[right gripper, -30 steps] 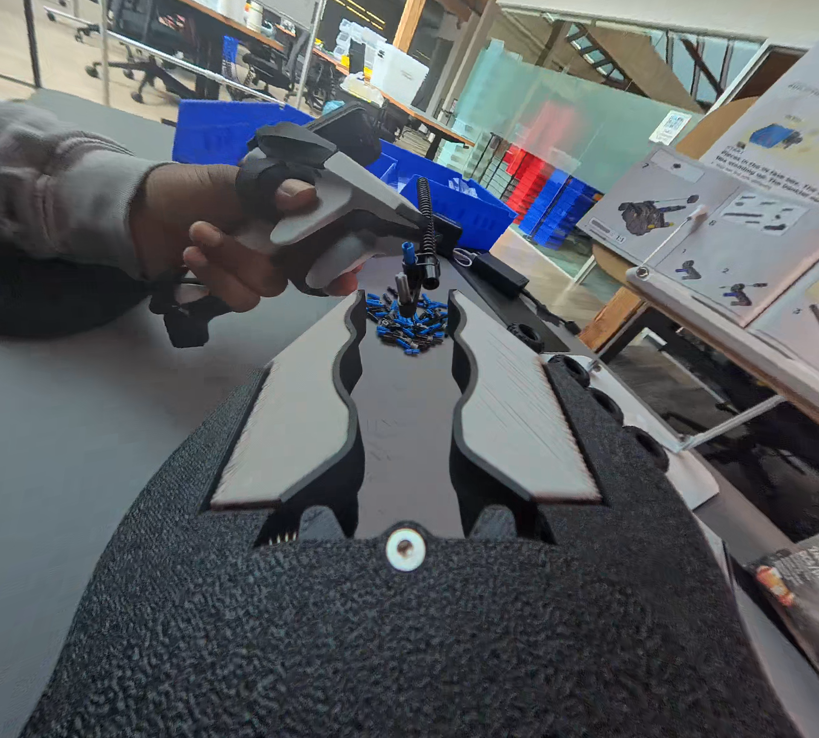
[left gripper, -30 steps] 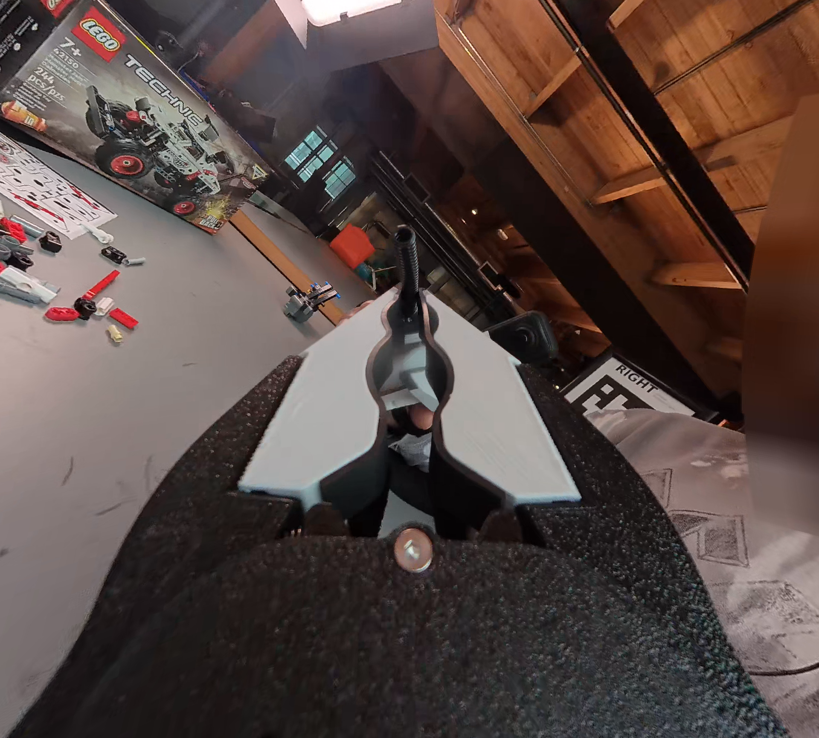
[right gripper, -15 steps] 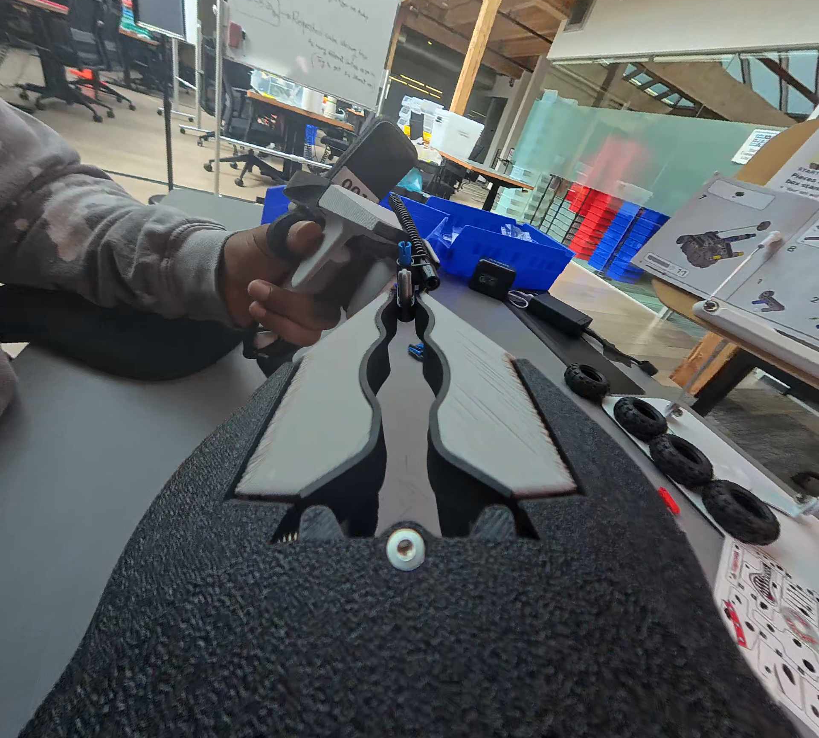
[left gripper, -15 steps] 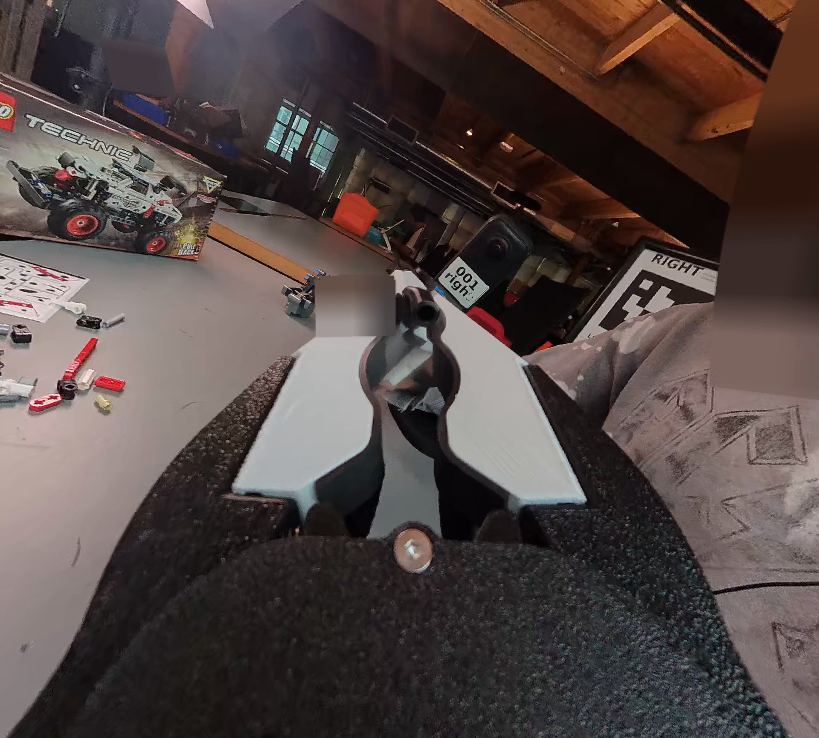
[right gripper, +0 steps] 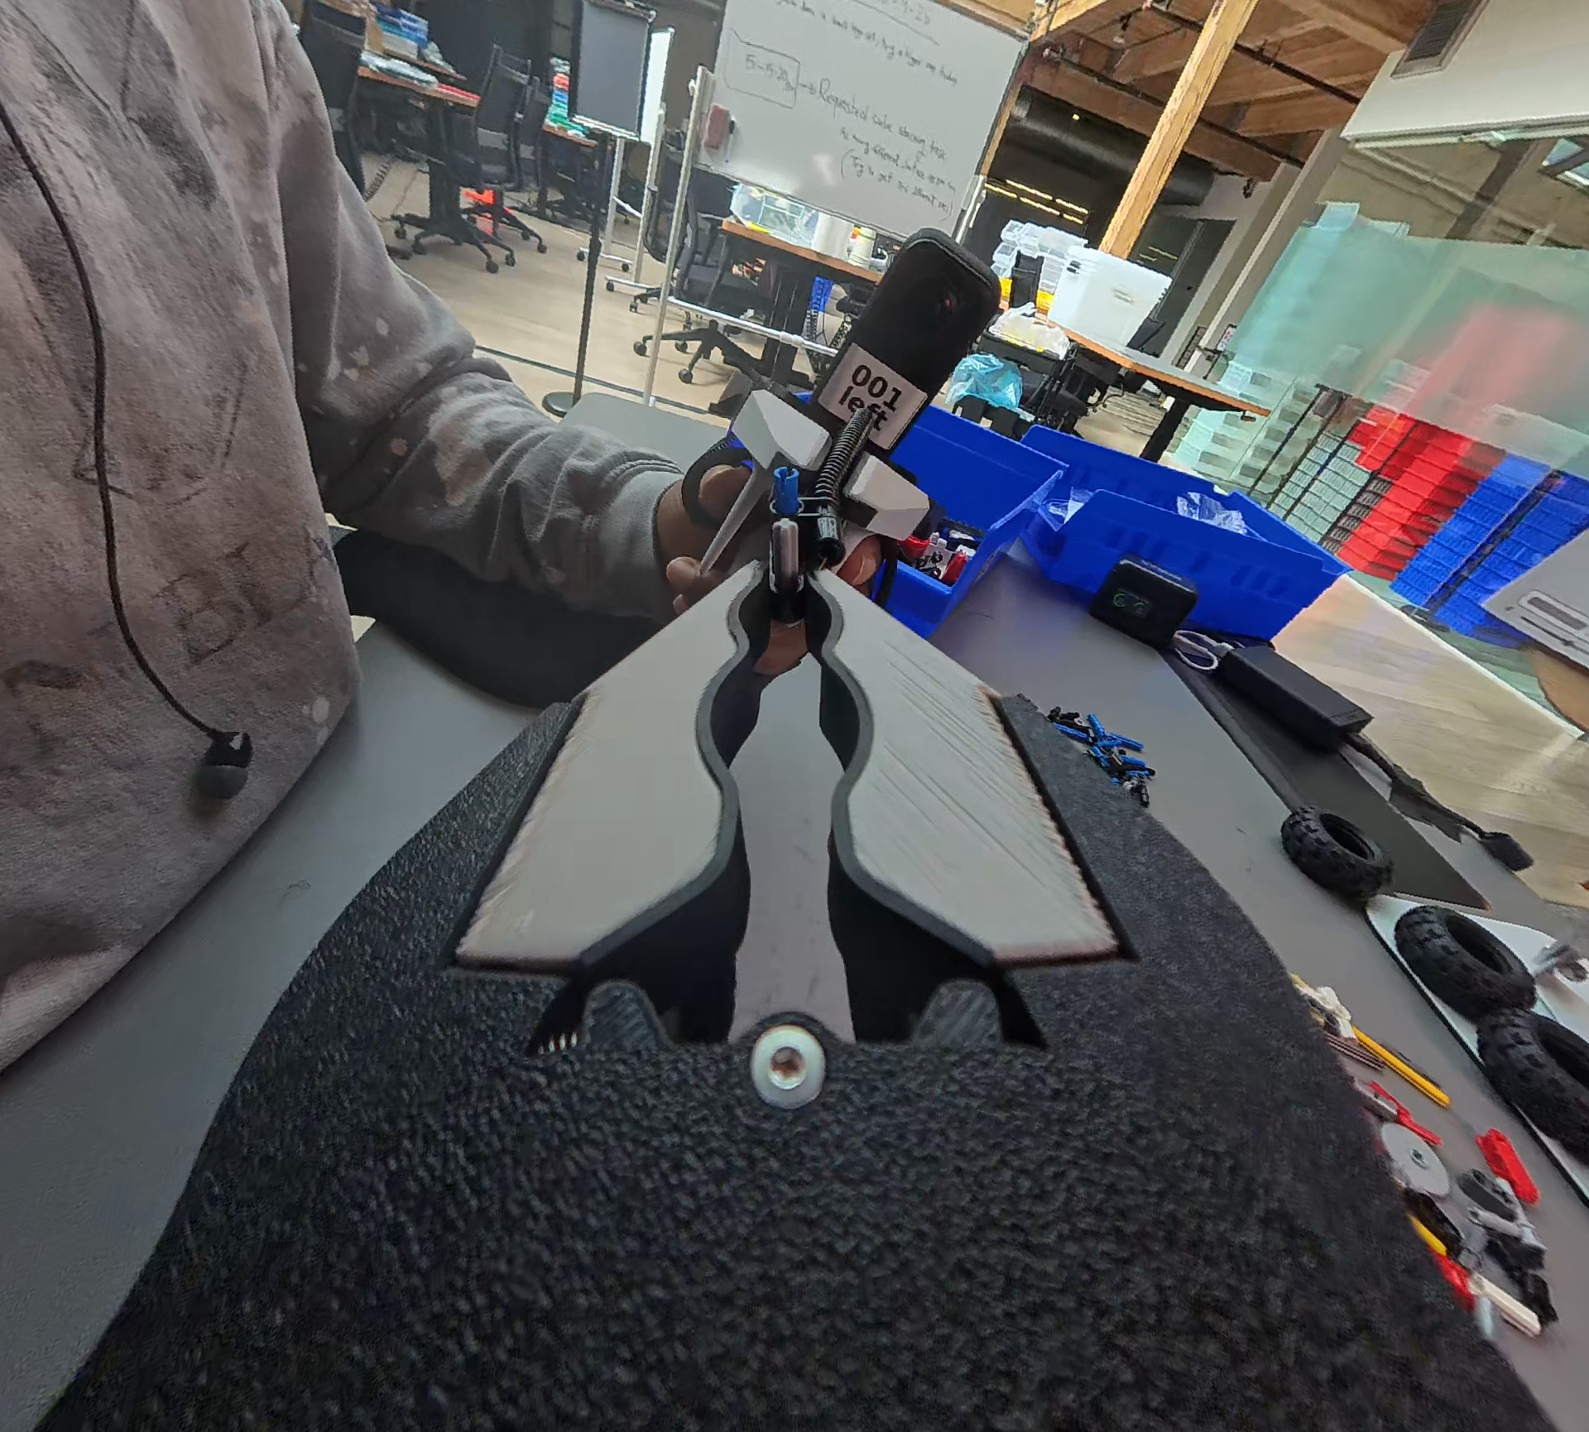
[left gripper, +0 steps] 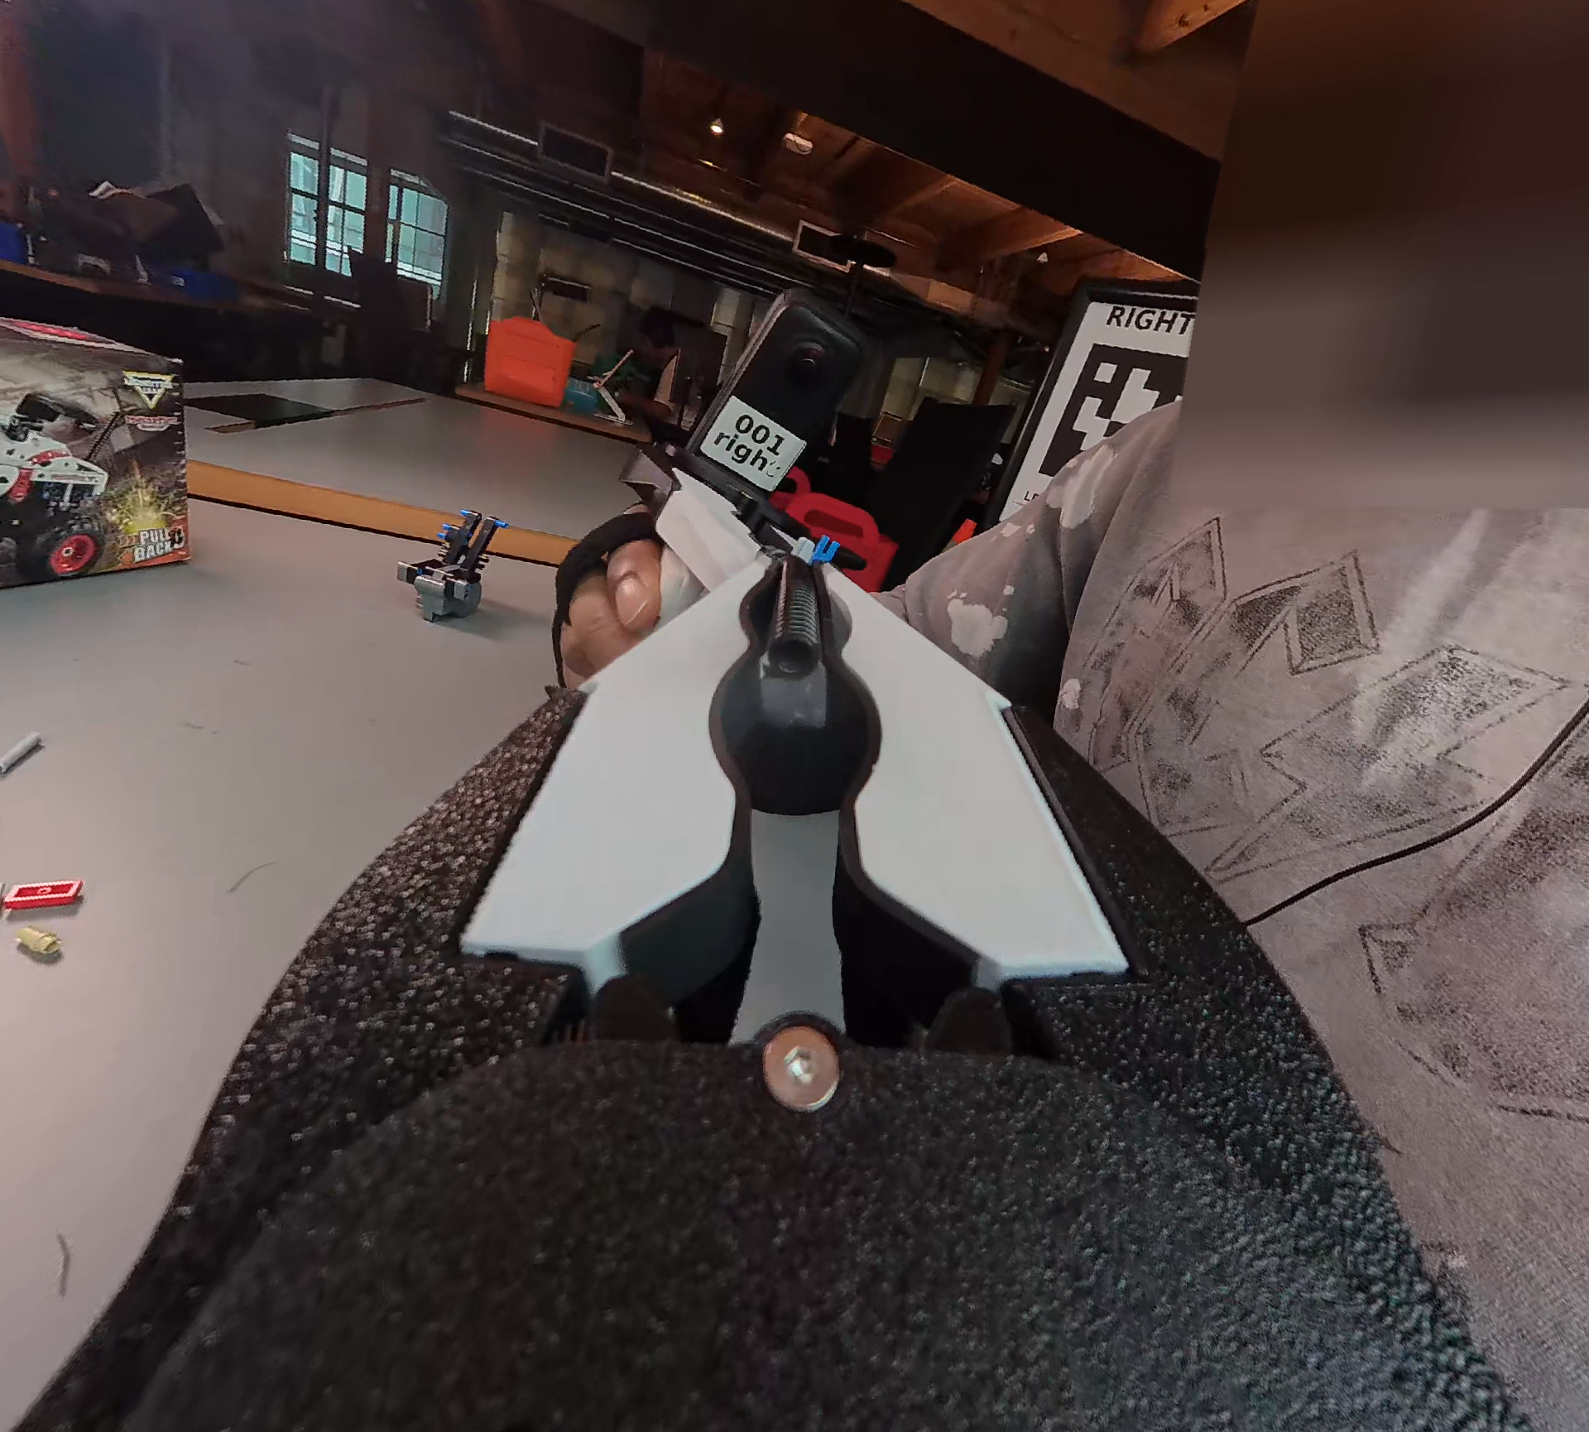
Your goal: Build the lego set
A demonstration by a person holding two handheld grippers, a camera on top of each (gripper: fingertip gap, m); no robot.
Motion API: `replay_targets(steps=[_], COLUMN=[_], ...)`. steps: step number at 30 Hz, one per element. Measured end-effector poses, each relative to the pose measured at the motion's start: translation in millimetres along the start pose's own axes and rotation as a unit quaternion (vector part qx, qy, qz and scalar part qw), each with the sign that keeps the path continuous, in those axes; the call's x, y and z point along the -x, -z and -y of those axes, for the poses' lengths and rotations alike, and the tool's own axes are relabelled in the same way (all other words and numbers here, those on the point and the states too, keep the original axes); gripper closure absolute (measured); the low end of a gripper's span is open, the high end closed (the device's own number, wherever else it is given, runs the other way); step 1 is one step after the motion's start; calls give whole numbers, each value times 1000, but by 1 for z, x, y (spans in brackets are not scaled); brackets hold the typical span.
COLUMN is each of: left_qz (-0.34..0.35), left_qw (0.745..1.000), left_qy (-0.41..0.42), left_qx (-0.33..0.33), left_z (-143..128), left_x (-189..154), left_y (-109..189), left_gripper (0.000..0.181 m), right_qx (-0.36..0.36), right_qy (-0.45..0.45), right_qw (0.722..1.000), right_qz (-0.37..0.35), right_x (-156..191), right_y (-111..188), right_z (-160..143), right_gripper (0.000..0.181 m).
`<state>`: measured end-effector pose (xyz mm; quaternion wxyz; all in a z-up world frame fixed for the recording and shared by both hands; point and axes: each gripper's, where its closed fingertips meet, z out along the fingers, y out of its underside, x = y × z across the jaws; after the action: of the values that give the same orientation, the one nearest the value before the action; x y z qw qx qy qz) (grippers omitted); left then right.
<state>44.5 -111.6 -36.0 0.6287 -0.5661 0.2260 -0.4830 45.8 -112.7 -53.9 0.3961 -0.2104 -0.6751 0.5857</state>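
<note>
Both claws meet mid-air above the grey counter (right gripper: 1075, 668), tip to tip. Left claw (left gripper: 795, 617) is clamped on a black ribbed lego hose (left gripper: 793, 608) running lengthwise between its fingers, centre frame. Right claw (right gripper: 787, 599) is closed around a small grey-and-black lego pin piece (right gripper: 782, 556) topped with a blue connector (right gripper: 782, 486), just beside the hose (right gripper: 838, 462). Loose black tyres (right gripper: 1337, 862) at right edge, blue pins (right gripper: 1105, 746) nearby. Lego box (left gripper: 86, 462) at left edge; small grey sub-assembly (left gripper: 451, 569) mid-left on counter.
</note>
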Motion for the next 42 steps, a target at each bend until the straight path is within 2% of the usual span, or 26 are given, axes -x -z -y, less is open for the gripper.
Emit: replay_targets(steps=[6, 11, 20, 33, 37, 42], left_qz=[-2, -48, -90, -41, -34, -5], left_qw=[1000, 998, 994, 997, 998, 998], left_qy=[-25, -36, -39, -65, -54, -68], left_qx=[7, 22, 39, 30, 5, 11], left_z=[-1, -6, -12, -9, 3, 6], left_x=[-2, -17, -32, -17, -14, -6], left_y=[3, 3, 2, 5, 12, 17], left_gripper=[175, 176, 176, 175, 157, 154], right_qx=[15, 20, 20, 36, 28, 36], right_qy=[43, 59, 70, 98, 77, 80], right_qw=[999, 998, 996, 994, 996, 996], right_qz=[-22, 10, 42, -13, -20, -30], right_x=[1, 15, 31, 17, 10, 5], right_y=[-2, -4, -5, -6, 1, 5], right_z=[-1, 3, 6, 2, 3, -1], right_gripper=[175, 175, 175, 175, 175, 174])
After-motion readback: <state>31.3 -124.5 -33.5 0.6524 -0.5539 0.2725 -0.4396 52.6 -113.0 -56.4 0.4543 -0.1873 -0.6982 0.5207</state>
